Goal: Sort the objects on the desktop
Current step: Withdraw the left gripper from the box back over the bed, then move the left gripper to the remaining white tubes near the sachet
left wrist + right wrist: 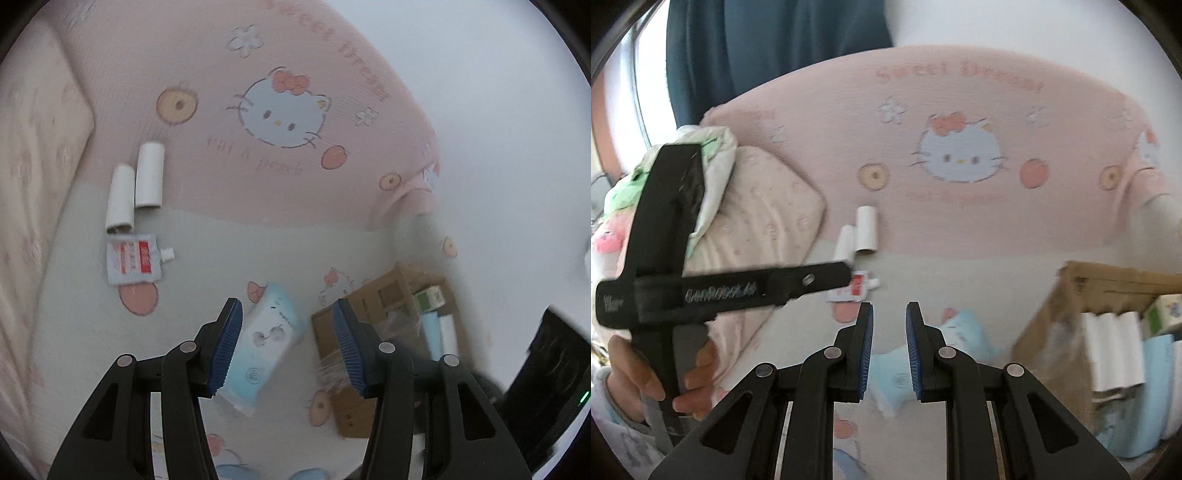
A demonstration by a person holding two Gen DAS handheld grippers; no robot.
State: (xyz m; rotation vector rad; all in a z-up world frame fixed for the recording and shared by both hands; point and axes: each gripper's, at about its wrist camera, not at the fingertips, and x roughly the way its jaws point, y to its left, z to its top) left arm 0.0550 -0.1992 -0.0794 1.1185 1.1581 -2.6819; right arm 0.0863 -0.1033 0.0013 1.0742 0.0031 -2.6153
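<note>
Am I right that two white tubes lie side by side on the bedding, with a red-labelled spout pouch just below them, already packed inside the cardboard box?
Not quite. The white tubes and spout pouch lie as described, but on the open bedding, well apart from the cardboard box. The left wrist view shows this.

Soft, even daylight fills both views, bright and slightly washed out, with hardly any shadows or glare. Both pictures are smeared by motion blur, strongest on the cardboard box (384, 332) and the printed bedsheet (960, 155). Fisheye distortion bends straight edges outward, and a dark vignette rings every corner
</note>
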